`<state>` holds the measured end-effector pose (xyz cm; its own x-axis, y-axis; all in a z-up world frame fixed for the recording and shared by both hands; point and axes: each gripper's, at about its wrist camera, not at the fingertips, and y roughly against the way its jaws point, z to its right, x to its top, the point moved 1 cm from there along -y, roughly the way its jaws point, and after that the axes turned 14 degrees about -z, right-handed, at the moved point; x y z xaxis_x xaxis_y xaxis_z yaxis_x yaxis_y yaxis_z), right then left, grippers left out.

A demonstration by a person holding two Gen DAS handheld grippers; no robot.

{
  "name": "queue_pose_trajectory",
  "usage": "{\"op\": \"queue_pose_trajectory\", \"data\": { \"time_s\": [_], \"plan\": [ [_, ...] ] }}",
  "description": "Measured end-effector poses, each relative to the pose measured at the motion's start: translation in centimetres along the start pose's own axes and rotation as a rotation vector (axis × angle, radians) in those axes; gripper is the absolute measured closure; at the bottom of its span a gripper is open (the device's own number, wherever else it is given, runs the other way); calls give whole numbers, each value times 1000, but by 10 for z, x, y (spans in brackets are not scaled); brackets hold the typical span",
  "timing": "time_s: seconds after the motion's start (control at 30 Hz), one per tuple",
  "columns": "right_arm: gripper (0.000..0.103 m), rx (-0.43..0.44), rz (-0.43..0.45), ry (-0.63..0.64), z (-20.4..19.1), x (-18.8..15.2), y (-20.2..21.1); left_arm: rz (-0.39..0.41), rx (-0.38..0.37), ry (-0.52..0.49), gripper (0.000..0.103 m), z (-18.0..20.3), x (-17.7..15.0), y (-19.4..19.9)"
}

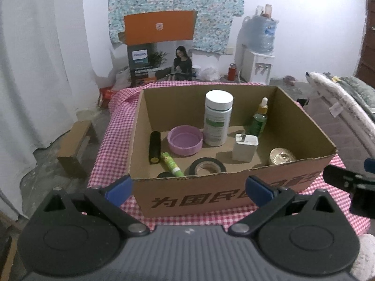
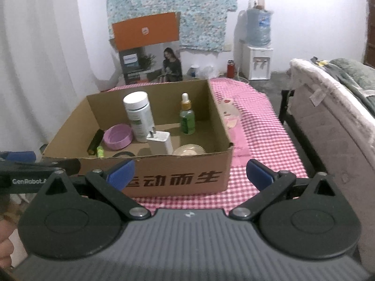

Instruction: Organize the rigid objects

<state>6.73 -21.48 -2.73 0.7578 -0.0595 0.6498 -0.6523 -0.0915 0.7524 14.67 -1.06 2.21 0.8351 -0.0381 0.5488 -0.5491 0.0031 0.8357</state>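
An open cardboard box [image 1: 234, 194] [image 2: 182, 175] stands on a red-checked tablecloth. Inside are a white bottle [image 1: 218, 121] [image 2: 139, 117], a green dropper bottle [image 1: 259, 119] [image 2: 187, 117], a pink bowl [image 1: 185, 140] [image 2: 118, 137], a white charger [image 1: 245, 147] [image 2: 160, 142], a black cylinder [image 1: 154, 147], a green tube [image 1: 171, 164], a black tape roll [image 1: 206, 166] and a gold lid [image 1: 282, 157] [image 2: 188, 150]. My left gripper [image 1: 188, 188] is open and empty in front of the box. My right gripper [image 2: 190, 173] is open and empty at the box's near right corner.
The tablecloth [image 2: 257, 126] extends right of the box. A bed or mattress [image 2: 332, 121] stands at the right. A small wooden stool [image 1: 77, 147] sits on the floor at the left. An orange carton [image 1: 159, 27] and a water dispenser [image 1: 257, 65] stand by the far wall.
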Motion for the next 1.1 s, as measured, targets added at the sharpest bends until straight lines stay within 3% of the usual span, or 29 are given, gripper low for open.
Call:
{"op": "queue_pose_trajectory", "data": {
  "time_s": [0.5, 1.1],
  "plan": [
    [1, 28, -53, 25, -11, 10, -26, -21, 53, 5, 0, 9, 6, -4],
    [1, 24, -35, 28, -11, 8, -14, 6, 65, 9, 1, 10, 2, 10]
  ]
}}
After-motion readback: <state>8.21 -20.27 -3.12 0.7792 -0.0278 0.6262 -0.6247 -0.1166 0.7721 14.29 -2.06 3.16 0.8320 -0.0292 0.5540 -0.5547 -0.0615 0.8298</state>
